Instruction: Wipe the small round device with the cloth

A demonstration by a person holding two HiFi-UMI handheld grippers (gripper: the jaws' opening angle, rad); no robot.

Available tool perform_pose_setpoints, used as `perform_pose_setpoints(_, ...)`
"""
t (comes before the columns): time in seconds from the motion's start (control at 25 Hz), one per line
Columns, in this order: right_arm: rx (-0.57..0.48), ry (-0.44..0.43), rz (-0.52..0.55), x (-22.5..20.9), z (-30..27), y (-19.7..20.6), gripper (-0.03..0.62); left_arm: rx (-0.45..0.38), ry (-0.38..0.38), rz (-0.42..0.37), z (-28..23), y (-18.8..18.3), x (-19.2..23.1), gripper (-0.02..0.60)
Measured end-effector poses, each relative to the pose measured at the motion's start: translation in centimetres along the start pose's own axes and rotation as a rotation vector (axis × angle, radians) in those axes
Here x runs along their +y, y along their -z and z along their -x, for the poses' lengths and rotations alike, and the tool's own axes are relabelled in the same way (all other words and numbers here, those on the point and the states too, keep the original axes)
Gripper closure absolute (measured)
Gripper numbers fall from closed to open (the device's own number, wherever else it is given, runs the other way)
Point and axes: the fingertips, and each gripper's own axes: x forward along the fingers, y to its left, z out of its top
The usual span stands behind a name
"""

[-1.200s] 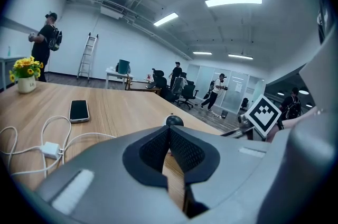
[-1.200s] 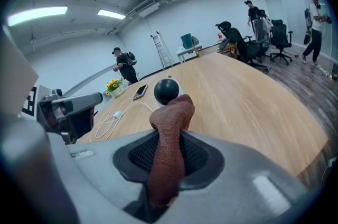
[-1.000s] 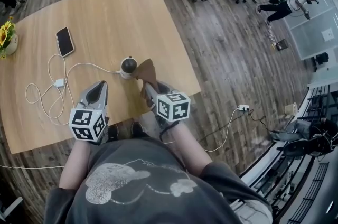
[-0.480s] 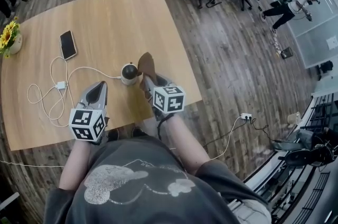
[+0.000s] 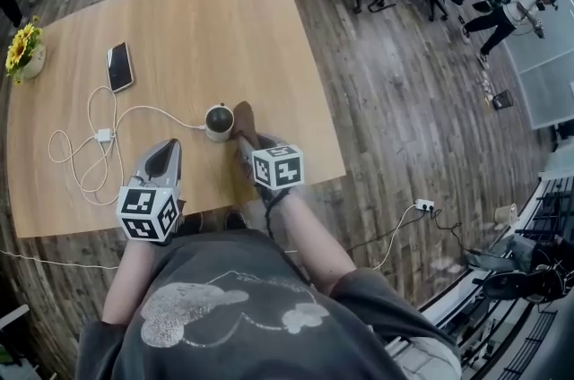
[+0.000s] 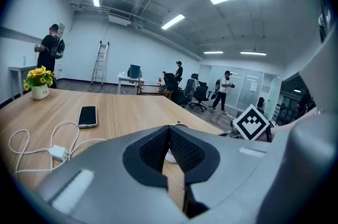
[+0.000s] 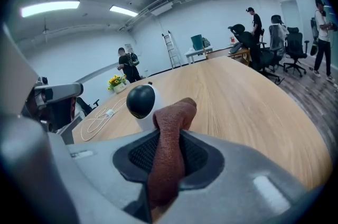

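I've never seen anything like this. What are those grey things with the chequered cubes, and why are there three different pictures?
There is no robot here. A person holds a grey two-jaw tool in each hand, and the patterned cubes are part of those tools. One picture comes from a camera on the person's head, looking down. The other two come from cameras riding on each tool, looking along its jaws. The left tool is shut with nothing in it. The right tool is shut on a brown cloth, held close beside a small round white device with a black face. On the pale wooden table also lie a black phone, a looping white cable and a small pot of yellow flowers.
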Motion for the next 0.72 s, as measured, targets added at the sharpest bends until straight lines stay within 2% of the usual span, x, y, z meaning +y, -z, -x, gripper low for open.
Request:
perform_pose_setpoints(0.16,0.040,-0.015,0.015,-0.4,-0.4,1.1,0.514,0.000,-0.018,0.004,0.0,0.3,-0.6,0.563)
perform_pose_setpoints(0.4,0.024,0.007,0.013,-0.7,0.1,1.1,0.513,-0.014,-0.011,0.007,0.0,0.6,-0.5,0.563)
perform_pose_setpoints(0.52,-0.024,0.045,0.020,-0.9,1.2,0.2,0.514,-0.013,0.011,0.013,-0.2,0.9,0.4,0.563)
perform_pose_setpoints(0.72,-0.092,0.121,0.137,-0.4,3.4,-2.3,0.514,-0.013,0.089,-0.002,-0.6,-0.2,1.5,0.563)
